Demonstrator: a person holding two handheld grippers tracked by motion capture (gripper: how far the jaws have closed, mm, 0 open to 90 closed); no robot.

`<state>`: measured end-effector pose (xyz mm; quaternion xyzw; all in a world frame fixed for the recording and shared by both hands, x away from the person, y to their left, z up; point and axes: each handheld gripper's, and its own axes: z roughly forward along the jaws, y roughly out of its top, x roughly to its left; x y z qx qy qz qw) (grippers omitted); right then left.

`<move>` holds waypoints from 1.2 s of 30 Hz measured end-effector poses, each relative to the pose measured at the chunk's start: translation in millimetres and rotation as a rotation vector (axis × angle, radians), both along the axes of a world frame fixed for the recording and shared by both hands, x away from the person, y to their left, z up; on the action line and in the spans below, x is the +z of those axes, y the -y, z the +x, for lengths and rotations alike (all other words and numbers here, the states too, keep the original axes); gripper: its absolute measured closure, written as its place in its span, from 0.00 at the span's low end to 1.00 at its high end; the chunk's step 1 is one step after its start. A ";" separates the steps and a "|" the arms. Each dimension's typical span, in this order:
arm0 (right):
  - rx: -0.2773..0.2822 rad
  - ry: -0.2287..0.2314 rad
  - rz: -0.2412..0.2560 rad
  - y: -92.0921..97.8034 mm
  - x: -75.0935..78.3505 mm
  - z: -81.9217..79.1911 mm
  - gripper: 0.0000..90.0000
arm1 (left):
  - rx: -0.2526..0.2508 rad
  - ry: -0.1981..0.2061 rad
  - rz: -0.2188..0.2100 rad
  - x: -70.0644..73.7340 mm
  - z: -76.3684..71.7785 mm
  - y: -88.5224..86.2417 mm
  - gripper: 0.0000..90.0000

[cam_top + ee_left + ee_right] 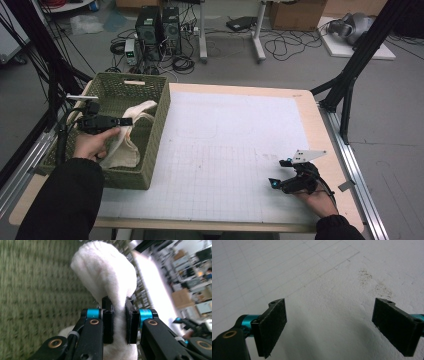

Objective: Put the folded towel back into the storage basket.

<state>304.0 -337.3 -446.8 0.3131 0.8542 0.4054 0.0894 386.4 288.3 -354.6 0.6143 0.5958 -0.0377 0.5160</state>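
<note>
Your left tongs (pixel 126 121) sit over the green woven basket (pixel 156 131) at the left end of the tabletop (pixel 310 107), and they are clamped on a fold of the white cloth (pixel 127 145). In the left gripper view the cloth (pixel 105 277) bulges up just beyond the jaws and runs down between them, with the pads pressed against it on both sides; the basket's weave lies behind it. The rest of the cloth hangs below your left tongs inside the basket, draped against its right wall. Well apart to the right, your right tongs (pixel 279 173) rest low over the white gridded mat (pixel 230 150), jaws spread wide with nothing between them; in the right gripper view the bare mat (pixel 324 290) lies between the jaws.
</note>
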 end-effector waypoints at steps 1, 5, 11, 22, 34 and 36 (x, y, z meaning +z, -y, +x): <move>0.001 0.001 -0.001 -0.4 -0.4 0.1 0.13 | 0.002 0.017 -0.011 5.2 -1.6 -0.7 0.89; 0.004 -0.006 -0.007 -1.3 -1.6 1.6 0.13 | -0.031 0.074 -0.014 30.0 -2.0 2.8 0.89; 0.014 -0.005 -0.009 -3.8 -2.3 1.2 0.13 | 0.025 0.017 0.100 20.6 18.3 8.6 0.89; 0.021 -0.007 -0.010 -4.9 -2.9 1.9 0.13 | 0.093 -0.117 0.276 -24.1 39.7 14.0 0.89; 0.025 -0.005 -0.015 -5.5 -2.9 1.9 0.13 | 0.048 -0.219 0.385 -43.9 43.5 24.7 0.89; 0.033 -0.002 -0.015 -5.5 -3.2 2.1 0.13 | 0.030 -0.229 0.405 -46.0 44.0 26.5 0.88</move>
